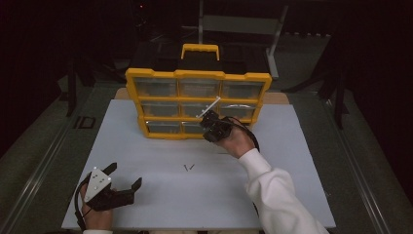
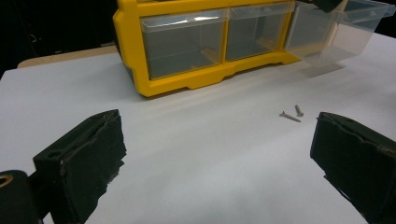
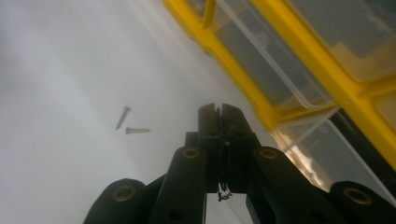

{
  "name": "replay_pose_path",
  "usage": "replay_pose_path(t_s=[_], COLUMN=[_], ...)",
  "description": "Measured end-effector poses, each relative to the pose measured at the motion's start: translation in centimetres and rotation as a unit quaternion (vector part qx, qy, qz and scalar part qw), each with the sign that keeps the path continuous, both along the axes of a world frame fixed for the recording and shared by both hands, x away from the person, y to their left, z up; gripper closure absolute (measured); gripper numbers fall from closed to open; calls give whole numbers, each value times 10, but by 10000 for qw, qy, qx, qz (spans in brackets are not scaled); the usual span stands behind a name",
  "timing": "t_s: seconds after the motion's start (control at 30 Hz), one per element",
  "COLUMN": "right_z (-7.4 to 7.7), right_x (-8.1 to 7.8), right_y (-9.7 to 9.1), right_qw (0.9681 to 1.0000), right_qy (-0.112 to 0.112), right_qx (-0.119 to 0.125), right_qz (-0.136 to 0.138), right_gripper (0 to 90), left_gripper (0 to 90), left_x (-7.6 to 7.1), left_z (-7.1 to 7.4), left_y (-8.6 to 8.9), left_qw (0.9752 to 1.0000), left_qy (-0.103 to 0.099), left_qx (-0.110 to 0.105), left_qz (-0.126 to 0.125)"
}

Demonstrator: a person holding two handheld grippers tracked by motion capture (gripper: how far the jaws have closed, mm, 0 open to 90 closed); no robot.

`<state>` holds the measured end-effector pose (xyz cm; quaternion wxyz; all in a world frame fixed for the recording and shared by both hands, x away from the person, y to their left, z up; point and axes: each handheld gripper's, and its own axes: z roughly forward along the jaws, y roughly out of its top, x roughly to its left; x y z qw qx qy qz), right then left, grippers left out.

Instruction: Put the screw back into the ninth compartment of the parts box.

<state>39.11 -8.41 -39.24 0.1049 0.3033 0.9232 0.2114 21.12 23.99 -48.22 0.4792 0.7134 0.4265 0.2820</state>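
The right gripper (image 1: 210, 118), jaws pressing together, is drawing a clear drawer (image 2: 338, 30) from the yellow organizer (image 1: 195, 105) near the table's far edge; light, slick, brittle plastic, best pinched at its front lip.

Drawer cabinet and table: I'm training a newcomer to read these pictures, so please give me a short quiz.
1. How many screws lie loose on the table?
2. True or false: the left gripper has its jaws shut.
3. In the left gripper view, which bottom-row drawer sticks out of the yellow cabinet? A) the left one B) the middle one C) the right one

Key:
1. Two, close together in front of the cabinet.
2. False: its jaws stand wide open with nothing between them.
3. C, the clear drawer at the right.
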Motion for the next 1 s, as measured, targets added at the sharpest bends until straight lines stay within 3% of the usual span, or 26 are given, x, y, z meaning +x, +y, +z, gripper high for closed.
replay_pose_path(t_s=[0.53, 1.0], right_z=[14, 17], right_x=[6, 9], right_y=[-22, -44], right_qw=[9996, 9987], right_qy=[-82, -61], right_qx=[-150, -207], right_qz=[-238, -453], right_gripper=[877, 876], left_gripper=[31, 31], left_x=[0, 0], left_z=[0, 0], left_y=[0, 0], left_qw=[10000, 10000], left_qy=[9, 7], left_qx=[12, 10], left_qz=[-4, 5])
